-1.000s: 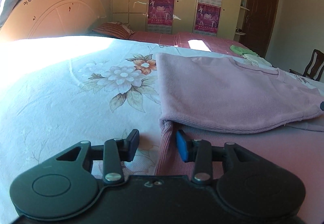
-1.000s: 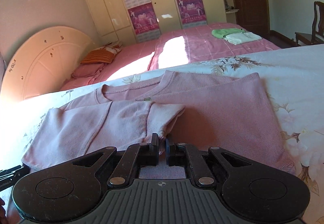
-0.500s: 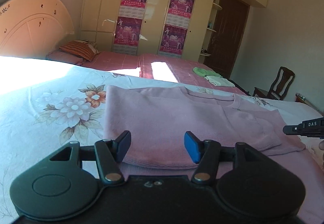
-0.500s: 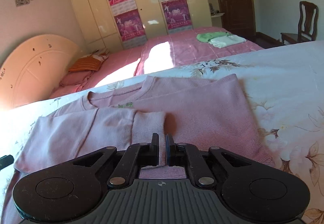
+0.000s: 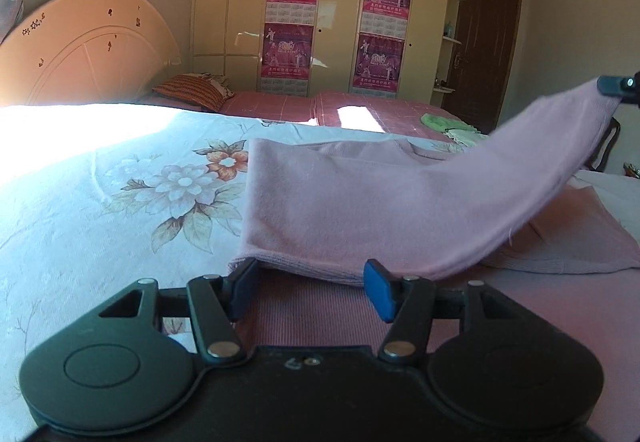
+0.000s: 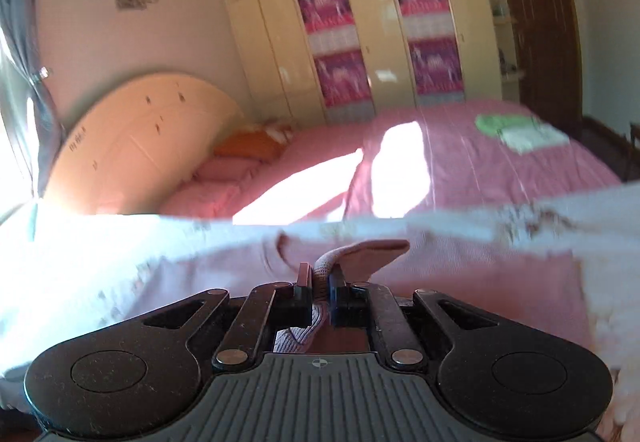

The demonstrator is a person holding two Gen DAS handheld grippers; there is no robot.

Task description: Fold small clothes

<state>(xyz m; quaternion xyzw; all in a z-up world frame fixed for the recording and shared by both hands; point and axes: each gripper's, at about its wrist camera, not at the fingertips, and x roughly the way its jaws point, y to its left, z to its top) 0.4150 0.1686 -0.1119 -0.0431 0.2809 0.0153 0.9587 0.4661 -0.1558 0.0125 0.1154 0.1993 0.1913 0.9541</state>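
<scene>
Pink sweater [image 5: 360,210] on floral bedspread [image 5: 120,194], sleeve [image 6: 320,274] pinched aloft

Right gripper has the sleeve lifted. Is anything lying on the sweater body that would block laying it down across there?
Nothing visible. The right gripper is shut on the sleeve, and the sweater body below is bare pink knit. The left gripper is open at the sweater's near edge, not over the landing area.

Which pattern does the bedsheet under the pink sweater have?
The bedsheet is white with a floral print, pink and orange blossoms with leaves; the left wrist view shows it best.
</scene>
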